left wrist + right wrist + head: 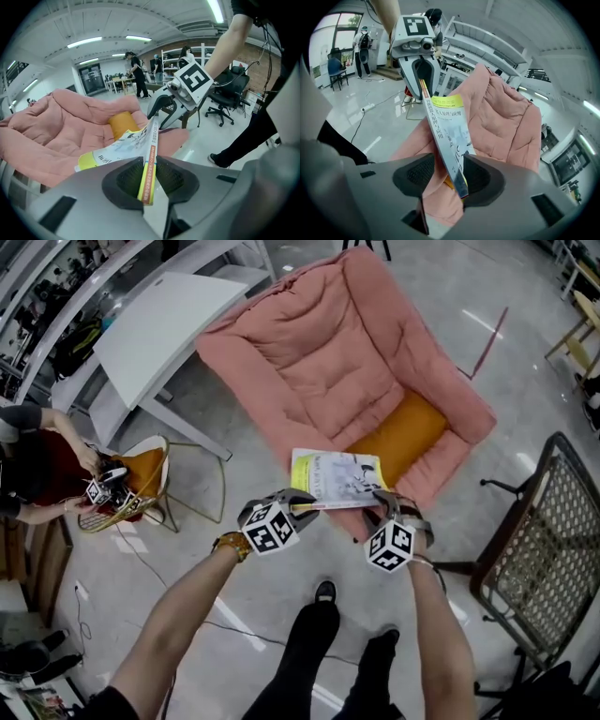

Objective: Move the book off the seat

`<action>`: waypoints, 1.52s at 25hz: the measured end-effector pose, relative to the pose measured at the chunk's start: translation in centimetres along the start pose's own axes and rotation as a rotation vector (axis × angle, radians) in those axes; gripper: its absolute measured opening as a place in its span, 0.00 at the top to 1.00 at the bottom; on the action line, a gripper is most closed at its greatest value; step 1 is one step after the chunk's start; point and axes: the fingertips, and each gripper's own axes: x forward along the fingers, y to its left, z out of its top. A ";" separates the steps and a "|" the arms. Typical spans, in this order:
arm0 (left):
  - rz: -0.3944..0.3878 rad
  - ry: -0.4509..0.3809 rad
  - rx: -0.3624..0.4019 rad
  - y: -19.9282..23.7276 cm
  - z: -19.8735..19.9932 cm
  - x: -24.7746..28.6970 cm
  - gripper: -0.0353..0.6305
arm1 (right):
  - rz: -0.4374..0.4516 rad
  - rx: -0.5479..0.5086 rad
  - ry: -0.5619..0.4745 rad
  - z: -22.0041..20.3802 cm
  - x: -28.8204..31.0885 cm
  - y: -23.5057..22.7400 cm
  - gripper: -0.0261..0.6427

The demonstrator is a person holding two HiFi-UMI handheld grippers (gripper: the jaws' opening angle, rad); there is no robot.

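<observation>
My left forearm [178, 624] and right forearm [445, 634] reach in from the bottom of the head view, with my dark shoes [323, 593] on the pale glossy floor [253, 610] between them.

My left claw [150, 171] is clamped on the book [337, 479]. Its ribbed dark pads press both faces of the near left corner, and the yellow spine with its orange strip stands upright between them. My right claw [450, 176] is wide apart. The book's right corner sits inside it, against one pad with a gap on the other side, so nothing is pinched there.

The book is a thin, floppy paperback. Its cover is white with a grey drawing and dark print, and a yellow band runs along its left end. It lies across the front lip of the seat [448, 457], its near edge out past the lip towards me and its far edge just beside the orange cushion [398, 437].

At the far left stands a wire stool [141, 486] with an orange pad, and above it a smooth white table [159, 329] set at a slant. The armchair [319, 352] is soft, pink and quilted, with puffy rounded edges. To the right is a dark mesh chair [544, 540], hard-framed and near my right elbow. The open floor lies around my feet and between the stool and the armchair.
</observation>
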 end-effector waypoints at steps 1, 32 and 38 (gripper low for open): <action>-0.006 -0.001 0.005 -0.1 -0.1 0.0 0.82 | 0.004 -0.010 0.009 0.0 0.4 0.1 0.67; -0.042 0.090 0.236 4.0 5.4 -5.0 0.83 | 0.061 -0.195 0.131 4.5 -3.8 -4.2 0.85; -0.032 0.096 0.254 5.2 6.9 -6.4 0.83 | 0.046 -0.211 0.137 5.8 -5.1 -6.0 0.85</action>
